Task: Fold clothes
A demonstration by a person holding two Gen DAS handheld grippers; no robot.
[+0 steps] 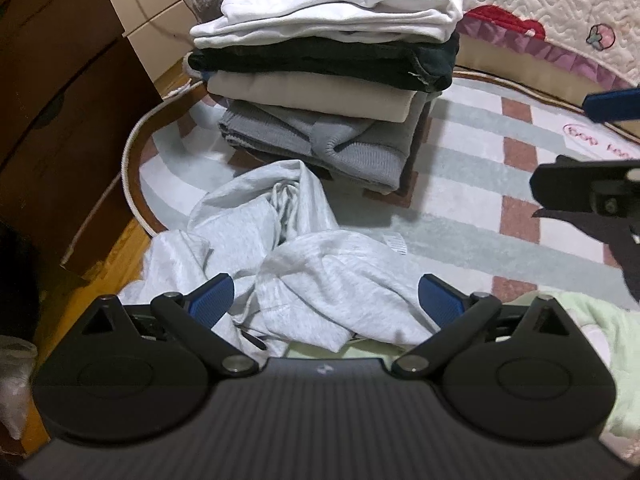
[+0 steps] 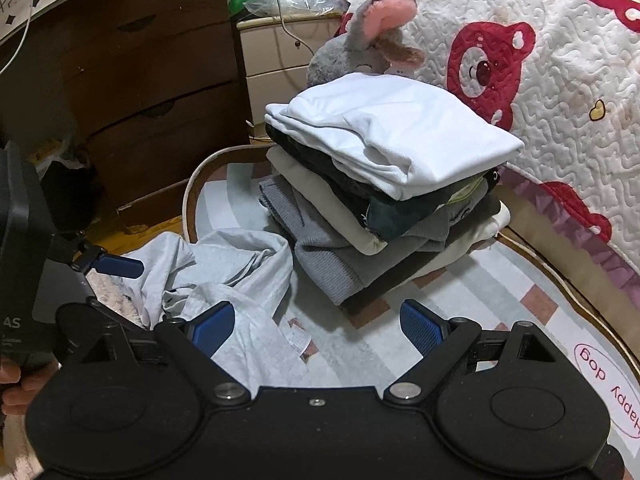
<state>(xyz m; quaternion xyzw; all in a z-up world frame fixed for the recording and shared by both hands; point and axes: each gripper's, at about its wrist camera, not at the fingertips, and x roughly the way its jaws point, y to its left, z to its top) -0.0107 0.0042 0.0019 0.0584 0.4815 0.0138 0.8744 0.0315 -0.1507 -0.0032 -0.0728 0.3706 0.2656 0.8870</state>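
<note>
On the striped rug [image 1: 460, 208] a crumpled light grey garment [image 1: 288, 256] lies unfolded, just in front of a stack of folded clothes [image 1: 328, 80]. Both grippers hover apart from the cloth with their jaws spread wide and nothing between them: the left gripper [image 1: 326, 300] points down over the garment's near folds, and the right gripper [image 2: 318, 326] hangs over the garment's right edge and bare rug.

Only the left wrist view shows a pale green fabric [image 1: 600, 332] at the lower right and the wooden floor [image 1: 116, 248] beside the rug's curved left rim. Only the right wrist view shows the plush toy [image 2: 368, 40] behind the stack, the red bear print on the quilt [image 2: 520, 80], the garment's small label [image 2: 298, 338], and a hand [image 2: 16, 384] gripping the left tool's body.

The garment's left part spills over the rug's edge onto the floor, near a dark wooden dresser [image 2: 140, 80]. To the right of garment and stack, the rug lies open up to the quilt-covered bed edge.
</note>
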